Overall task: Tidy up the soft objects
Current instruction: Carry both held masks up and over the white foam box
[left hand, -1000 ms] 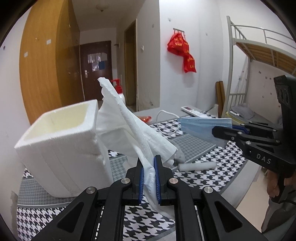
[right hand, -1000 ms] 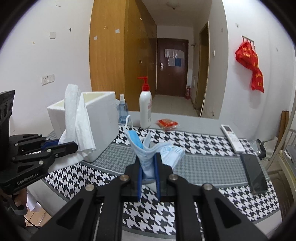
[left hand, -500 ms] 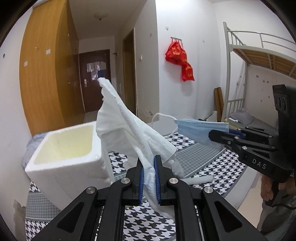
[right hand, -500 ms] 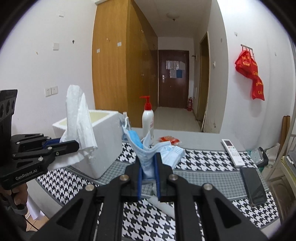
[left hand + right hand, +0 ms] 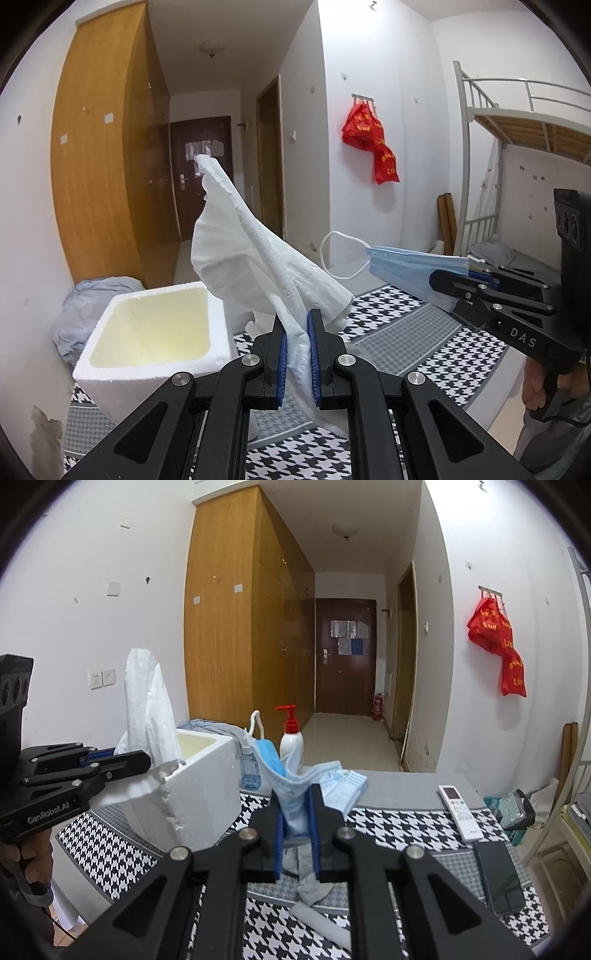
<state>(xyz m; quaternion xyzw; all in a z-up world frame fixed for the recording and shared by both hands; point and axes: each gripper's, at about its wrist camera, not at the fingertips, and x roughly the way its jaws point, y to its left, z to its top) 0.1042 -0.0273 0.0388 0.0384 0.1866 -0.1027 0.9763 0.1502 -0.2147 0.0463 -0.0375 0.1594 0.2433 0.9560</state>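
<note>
standing by the bench (image 5: 406, 827), i count two grippers held above it. left gripper (image 5: 295, 332) has its jaws clamped on one white tissue (image 5: 251, 258), beside the one open foam box (image 5: 155, 332). right gripper (image 5: 298, 812) has its jaws clamped on one blue face mask (image 5: 291, 775). two bottles stand behind the box: one pump bottle (image 5: 291, 738), one small blue bottle (image 5: 250, 771). one remote (image 5: 460, 812) and one phone (image 5: 498, 878) lie to the right.

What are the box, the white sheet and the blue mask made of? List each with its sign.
Box: likely foam, matte white, with crumbly, grainy edges.
White sheet: probably tissue paper, soft, embossed, creased in the left gripper.
Blue mask: looks like non-woven fabric, pleated, with a white ear loop.
</note>
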